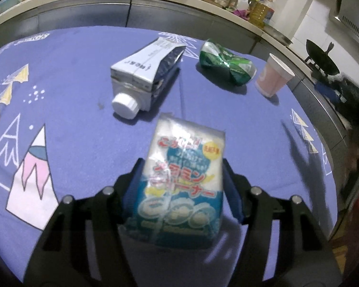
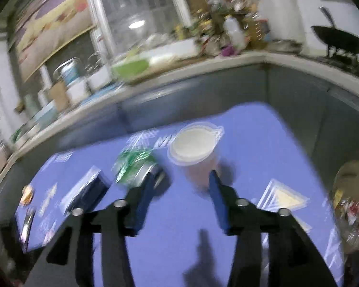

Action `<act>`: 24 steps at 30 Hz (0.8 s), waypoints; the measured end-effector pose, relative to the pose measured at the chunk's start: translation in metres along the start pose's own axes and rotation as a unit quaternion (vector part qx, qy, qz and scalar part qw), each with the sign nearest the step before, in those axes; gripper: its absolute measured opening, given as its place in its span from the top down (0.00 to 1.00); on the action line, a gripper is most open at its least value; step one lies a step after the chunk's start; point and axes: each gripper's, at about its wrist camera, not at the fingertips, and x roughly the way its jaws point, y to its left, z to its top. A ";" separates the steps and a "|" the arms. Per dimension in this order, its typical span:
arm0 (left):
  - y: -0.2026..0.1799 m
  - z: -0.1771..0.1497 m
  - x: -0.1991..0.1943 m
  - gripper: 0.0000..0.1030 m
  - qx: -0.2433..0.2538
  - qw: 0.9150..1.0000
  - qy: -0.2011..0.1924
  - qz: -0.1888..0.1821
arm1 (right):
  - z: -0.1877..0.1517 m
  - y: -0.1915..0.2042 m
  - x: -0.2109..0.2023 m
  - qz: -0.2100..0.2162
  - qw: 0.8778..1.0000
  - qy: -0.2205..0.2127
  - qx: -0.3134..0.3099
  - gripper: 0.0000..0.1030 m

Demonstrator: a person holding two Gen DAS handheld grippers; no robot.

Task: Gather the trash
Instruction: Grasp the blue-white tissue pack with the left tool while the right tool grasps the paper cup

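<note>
Clamped between the left gripper's (image 1: 182,179) blue pads, low in the frame's centre, sits a crinkly plastic packet (image 1: 182,179), pinched at its sides and lifted above the purple tablecloth (image 1: 71,119). Slick film like that could slide out if the squeeze slackens. Further up lie a flattened carton (image 1: 146,71) with a white cap, then a crushed green can (image 1: 227,64), then a pink paper cup (image 1: 272,76) at upper right. Over in the right view, the right gripper (image 2: 182,179) hangs spread wide and empty, fingertips just short of can (image 2: 136,165) and cup (image 2: 193,153). That cup looks light; a clipped rim would tip it.
</note>
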 end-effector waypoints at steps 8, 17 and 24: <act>-0.005 -0.002 0.000 0.41 0.007 1.000 -0.001 0.008 | 0.031 -0.043 0.080 -0.002 0.991 0.091 0.101 0.76; -0.017 -0.001 0.002 0.42 0.010 0.999 0.015 -0.029 | -0.005 -0.047 0.036 0.056 0.986 0.077 0.138 1.00; -0.060 -0.008 0.009 0.42 0.055 0.996 0.031 -0.061 | -0.068 -0.055 -0.045 0.106 0.979 0.039 0.168 1.00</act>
